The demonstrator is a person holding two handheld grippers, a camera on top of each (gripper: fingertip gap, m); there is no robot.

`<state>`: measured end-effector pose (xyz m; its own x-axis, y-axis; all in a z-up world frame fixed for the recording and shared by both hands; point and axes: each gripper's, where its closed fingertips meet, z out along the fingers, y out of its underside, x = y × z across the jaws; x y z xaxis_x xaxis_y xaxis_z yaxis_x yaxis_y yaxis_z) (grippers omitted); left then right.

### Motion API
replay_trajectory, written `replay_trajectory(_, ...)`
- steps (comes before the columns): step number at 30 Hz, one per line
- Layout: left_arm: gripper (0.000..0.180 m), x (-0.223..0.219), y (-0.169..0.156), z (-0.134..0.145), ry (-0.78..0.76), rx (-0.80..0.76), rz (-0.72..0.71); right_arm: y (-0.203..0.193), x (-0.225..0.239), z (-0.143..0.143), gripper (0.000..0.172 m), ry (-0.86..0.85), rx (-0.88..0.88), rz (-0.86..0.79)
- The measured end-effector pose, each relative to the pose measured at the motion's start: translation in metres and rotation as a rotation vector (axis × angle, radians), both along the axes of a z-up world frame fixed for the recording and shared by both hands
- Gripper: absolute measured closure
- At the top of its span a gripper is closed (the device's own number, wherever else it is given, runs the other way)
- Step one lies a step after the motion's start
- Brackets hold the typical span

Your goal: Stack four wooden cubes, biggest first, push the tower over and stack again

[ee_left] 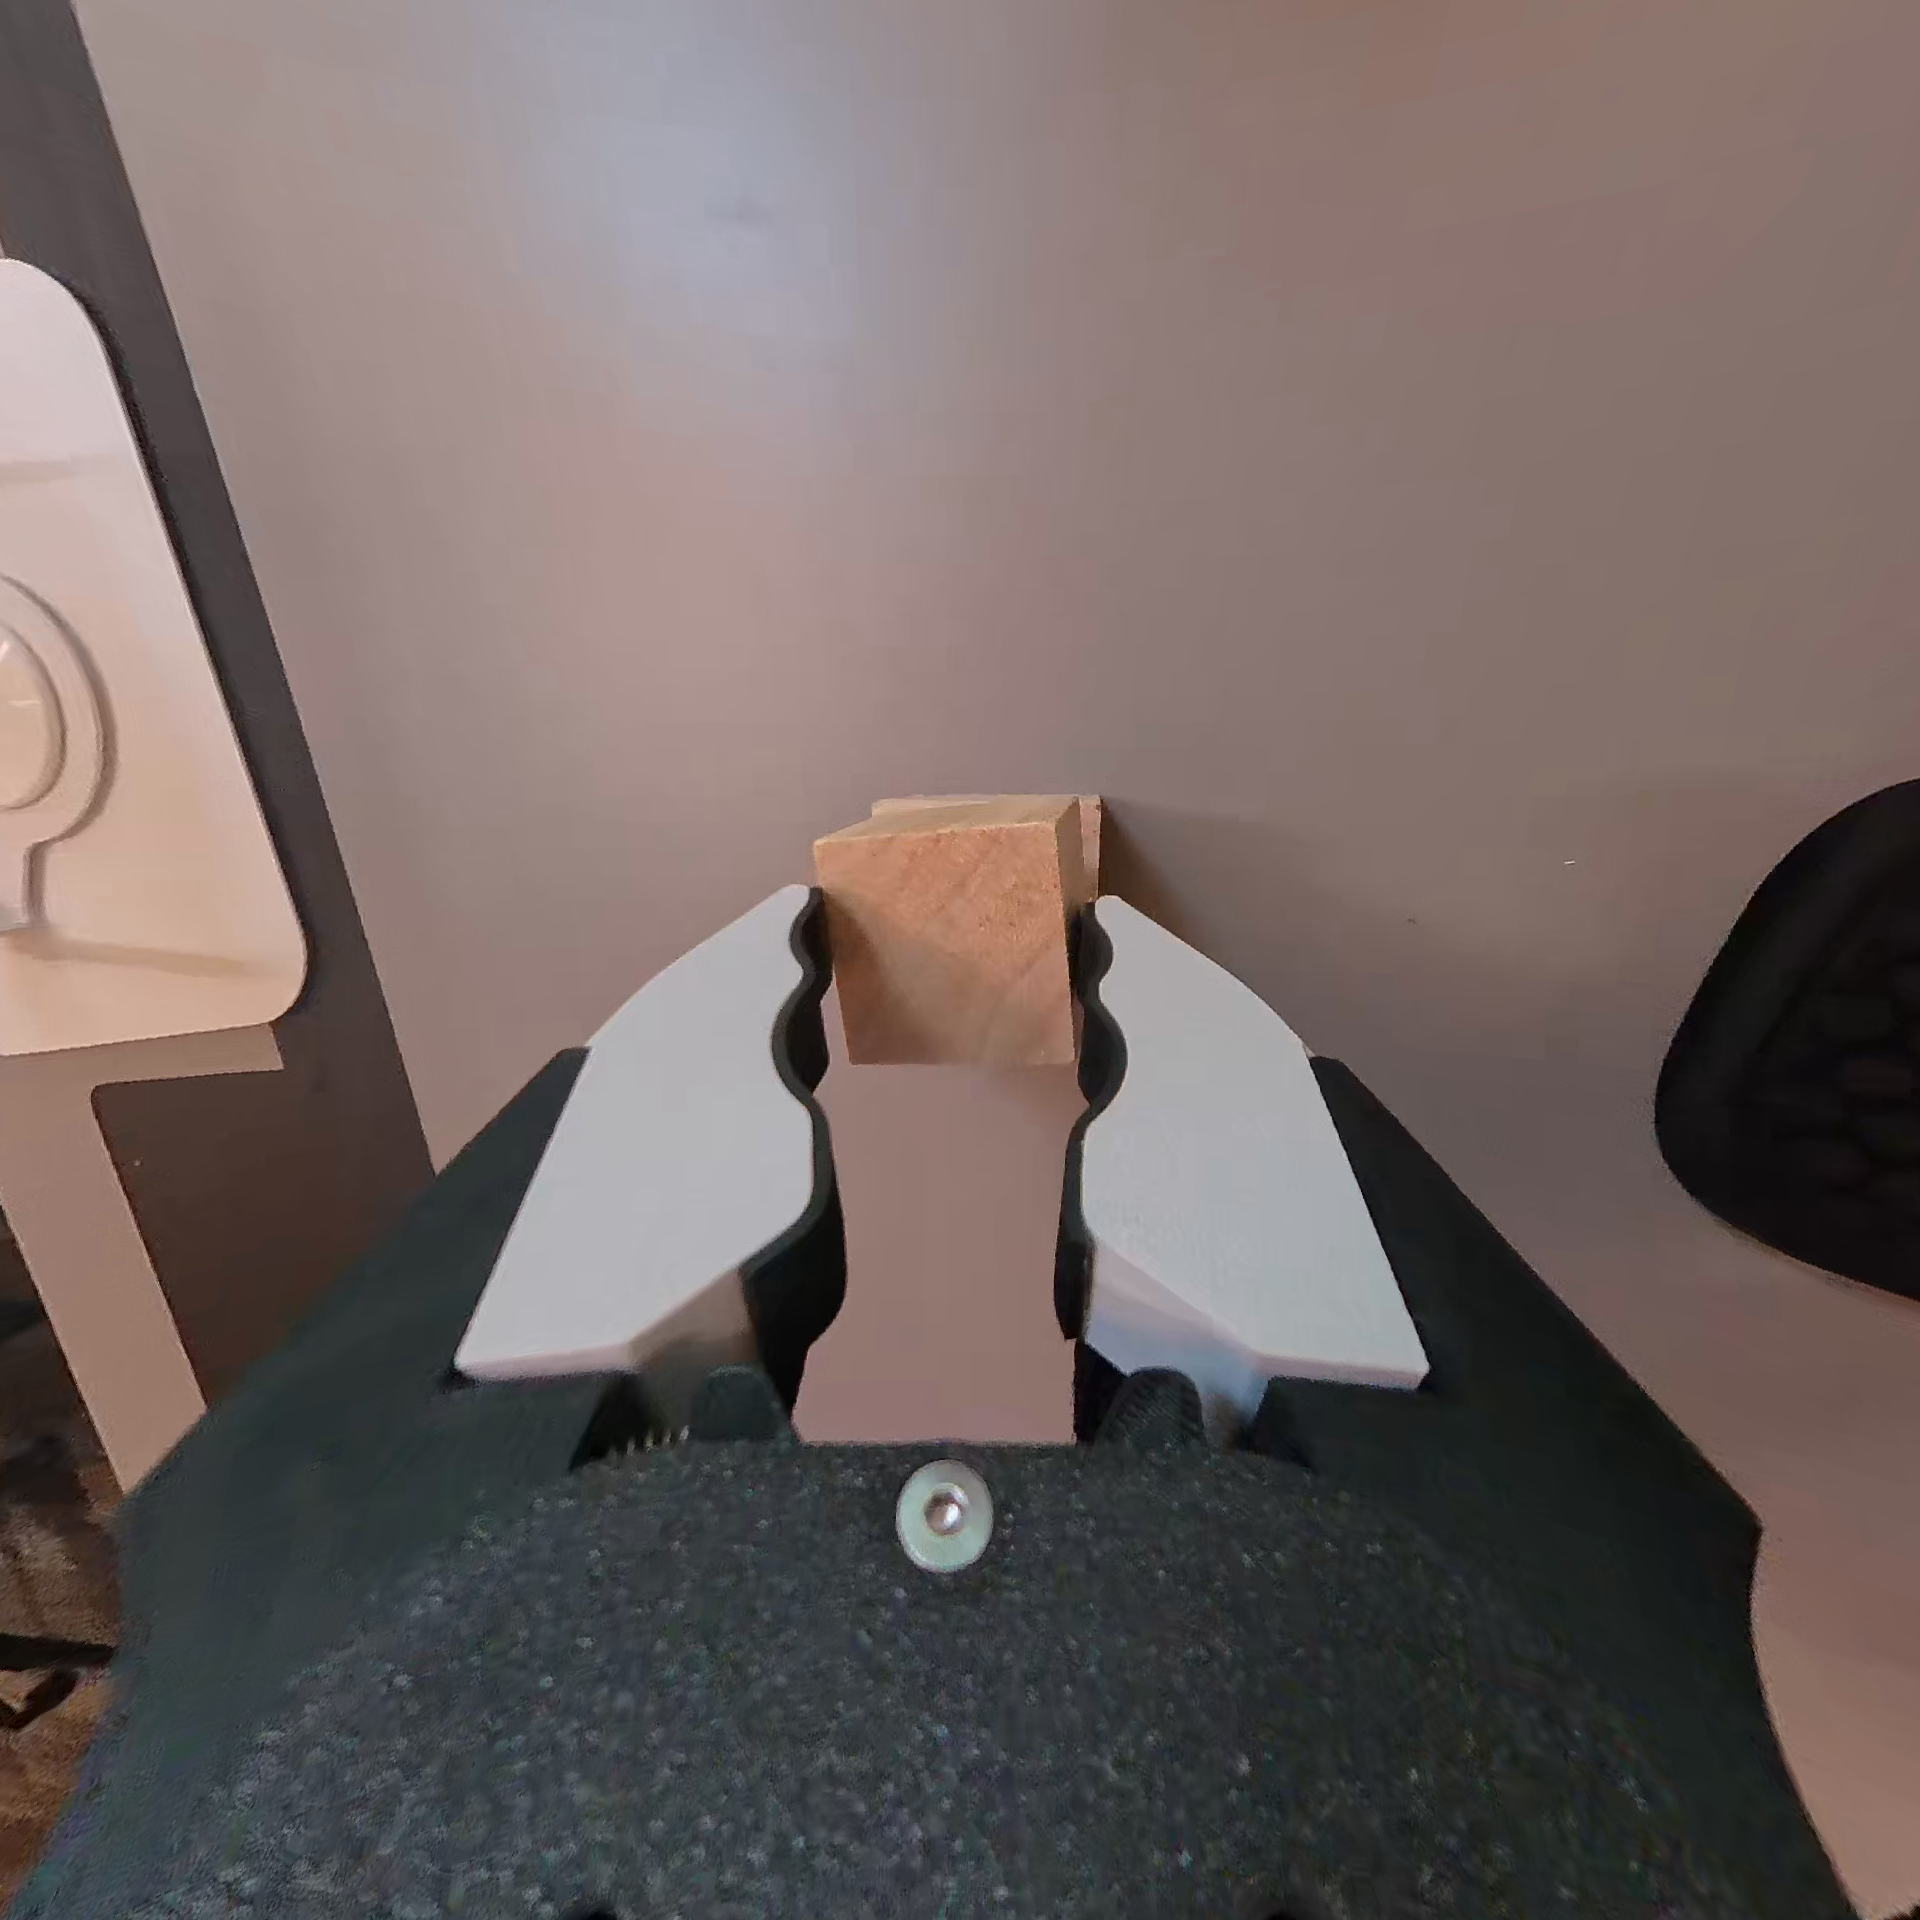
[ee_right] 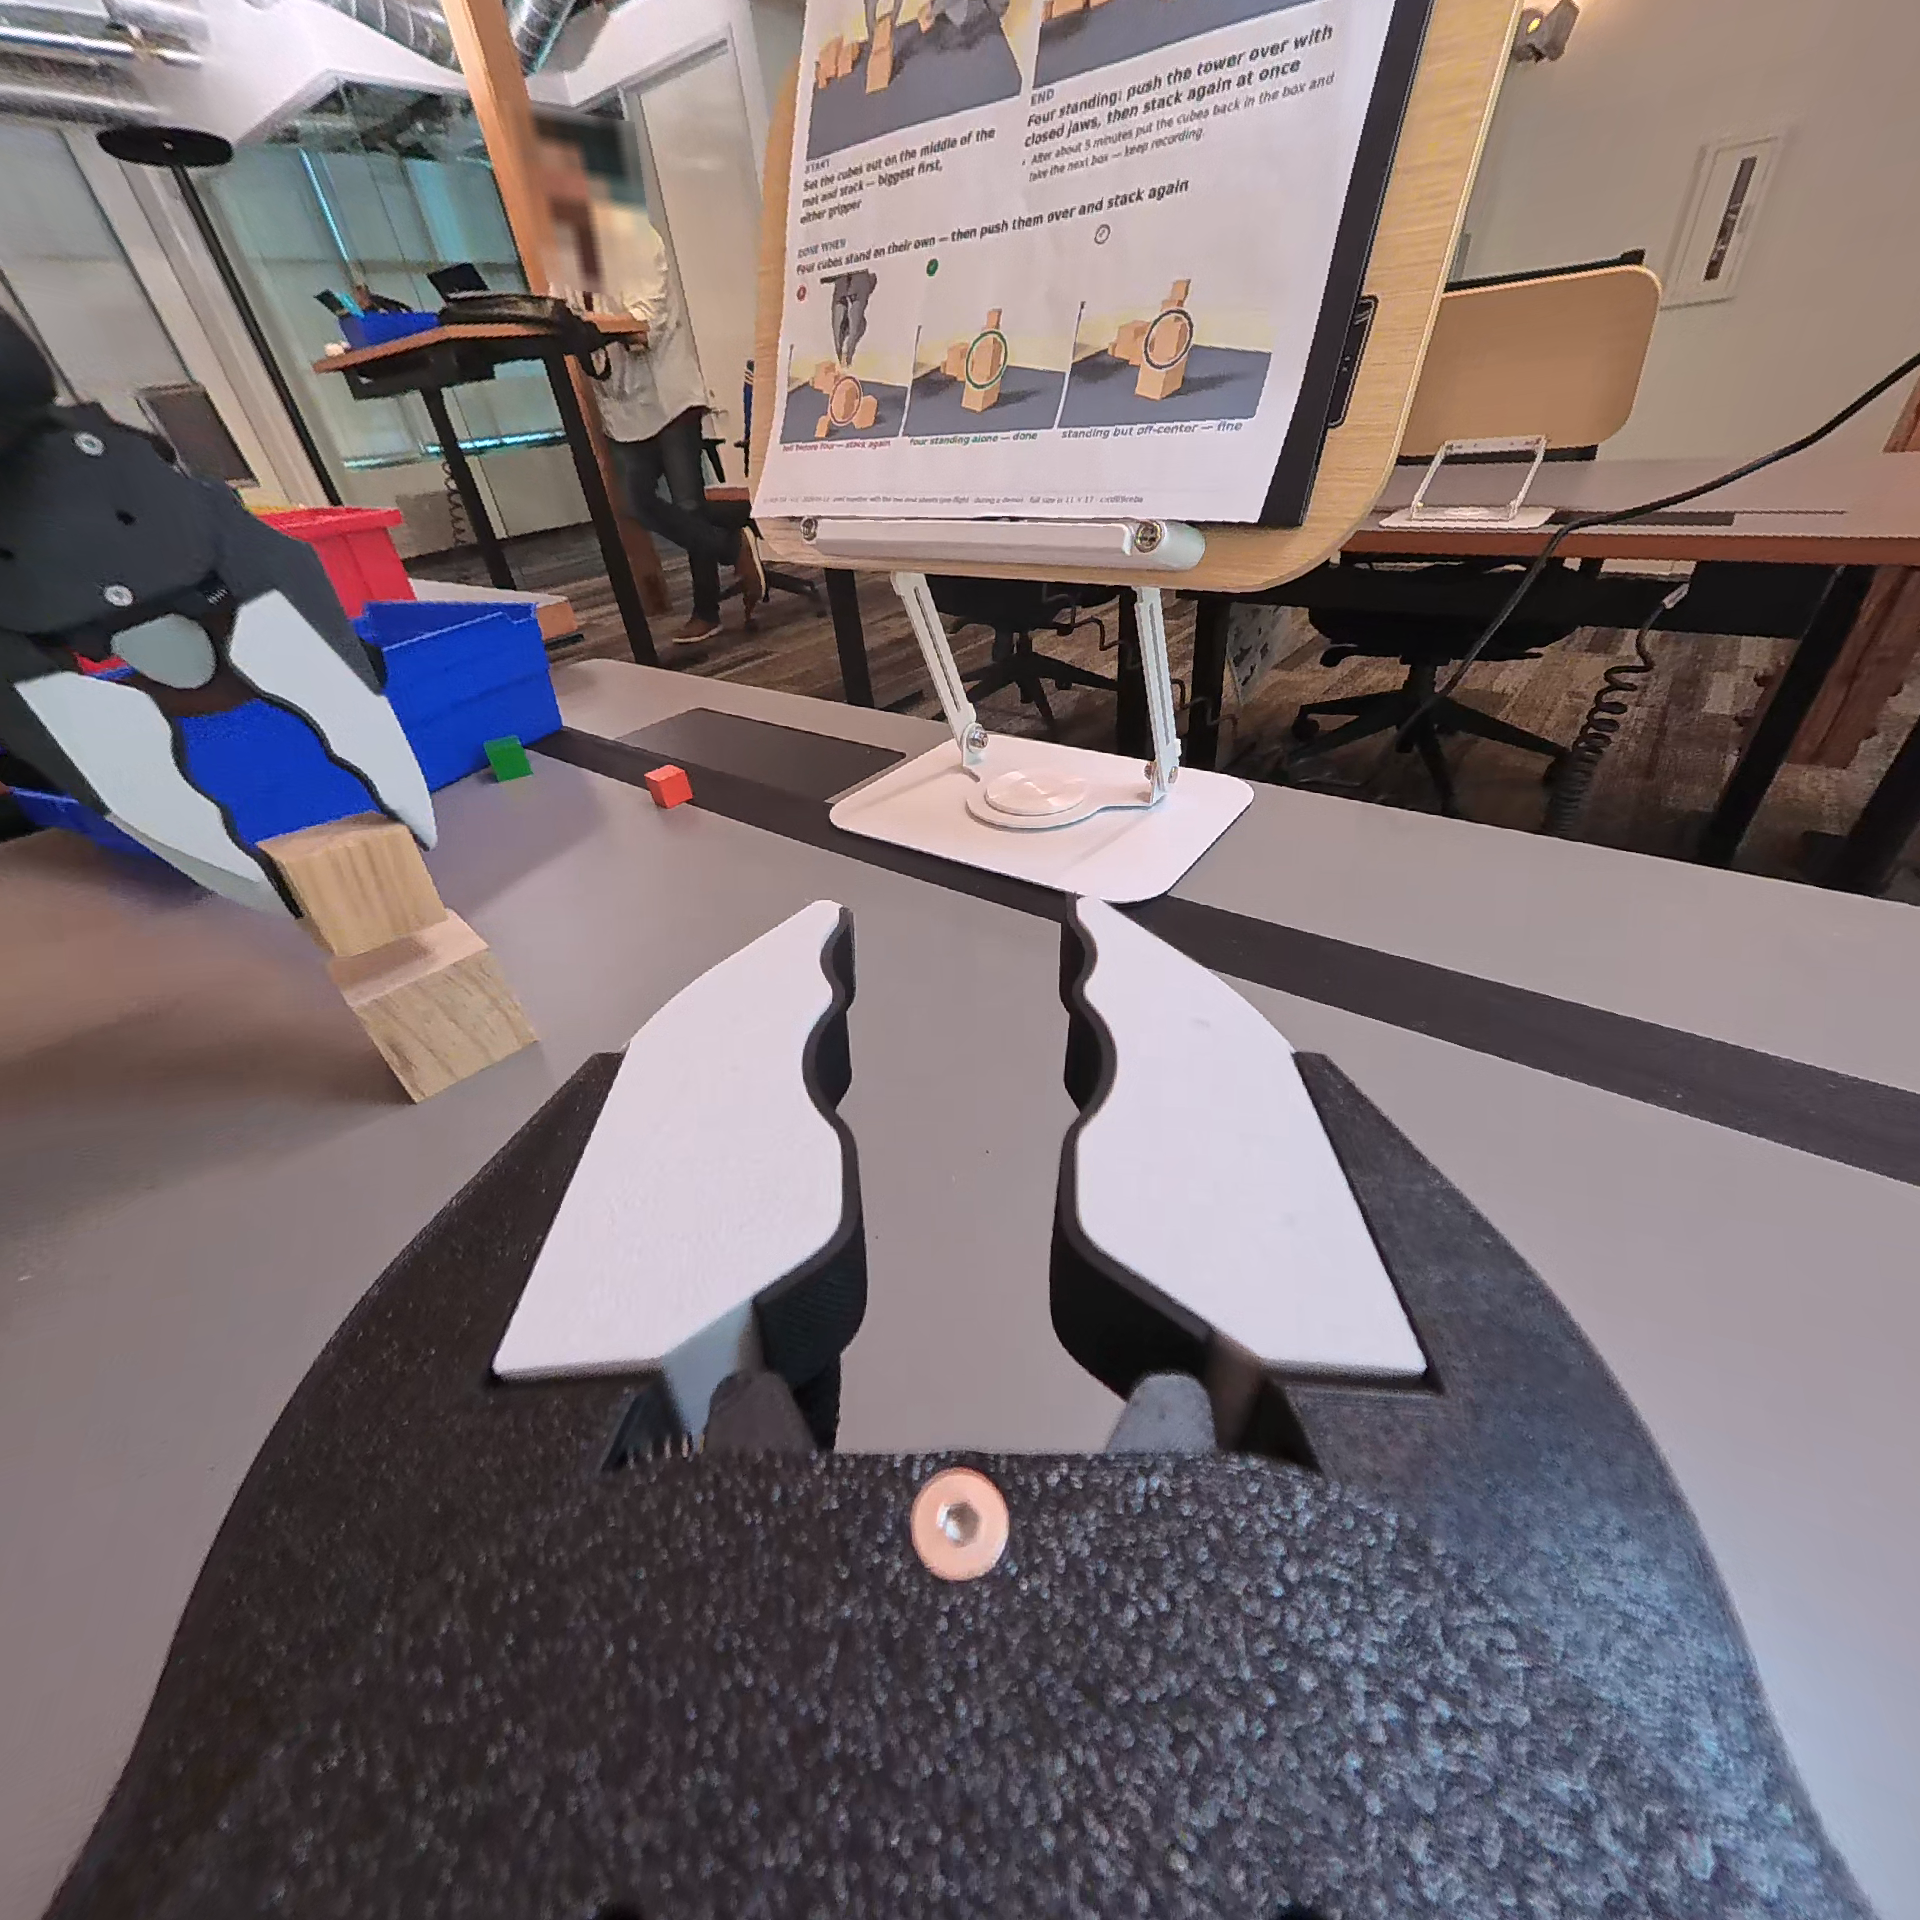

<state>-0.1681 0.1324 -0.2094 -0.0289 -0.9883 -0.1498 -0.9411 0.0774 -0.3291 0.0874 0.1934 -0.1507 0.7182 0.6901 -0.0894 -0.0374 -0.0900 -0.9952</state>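
The left tongs [ee_left: 945, 935] pinch a pale square wooden cube [ee_left: 951, 940], set askew on a larger wooden cube [ee_right: 431, 1003] on the grey tabletop [ee_right: 1455, 1039]; so off-centre, it could topple. The right tongs [ee_right: 958, 935] hang spread, holding nothing

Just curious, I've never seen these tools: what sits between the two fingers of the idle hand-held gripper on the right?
Nothing. In the right wrist view, only bare grey table shows between the right hand-held gripper fingers.
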Motion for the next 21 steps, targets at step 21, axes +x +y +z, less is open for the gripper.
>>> replay_trajectory(21, 0.135, -0.003, -0.001, -0.016, 0.073, 0.022, -0.133, 0.0, -0.004, -0.006, 0.134, -0.016, -0.011, 0.017)
